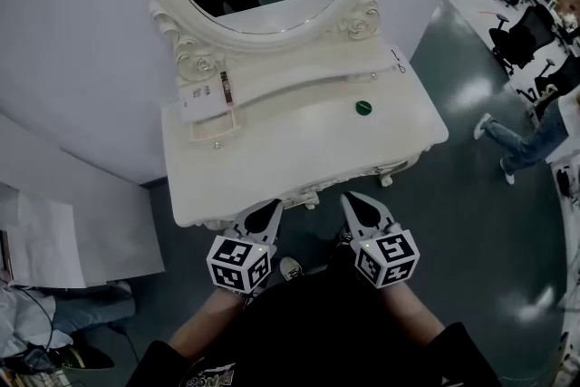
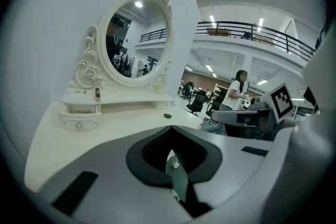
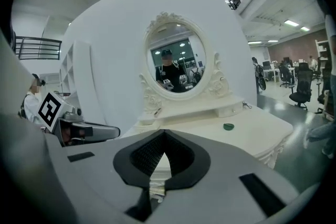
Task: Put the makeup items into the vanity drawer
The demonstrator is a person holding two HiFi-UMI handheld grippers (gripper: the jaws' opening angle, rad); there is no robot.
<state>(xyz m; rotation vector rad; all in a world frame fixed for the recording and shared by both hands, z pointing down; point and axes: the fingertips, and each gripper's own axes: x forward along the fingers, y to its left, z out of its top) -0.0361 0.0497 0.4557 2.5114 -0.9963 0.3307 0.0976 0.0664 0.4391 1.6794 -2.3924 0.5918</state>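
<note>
Green makeup item [image 1: 363, 108] sat on the worktop [image 1: 299, 154], straight ahead of your right gripper [image 1: 361, 206] and nearer it than your left gripper [image 1: 266, 215]. Both pairs of fingers were pressed together, empty. The small drawer [image 1: 216, 130] lay well left of the item.

My head view looks steeply down on the white worktop [image 1: 299, 149] from close above, my left gripper view sits low at its front edge, angled toward the oval mirror [image 2: 137, 42], my right gripper view faces that mirror squarely, all three share both.
</note>
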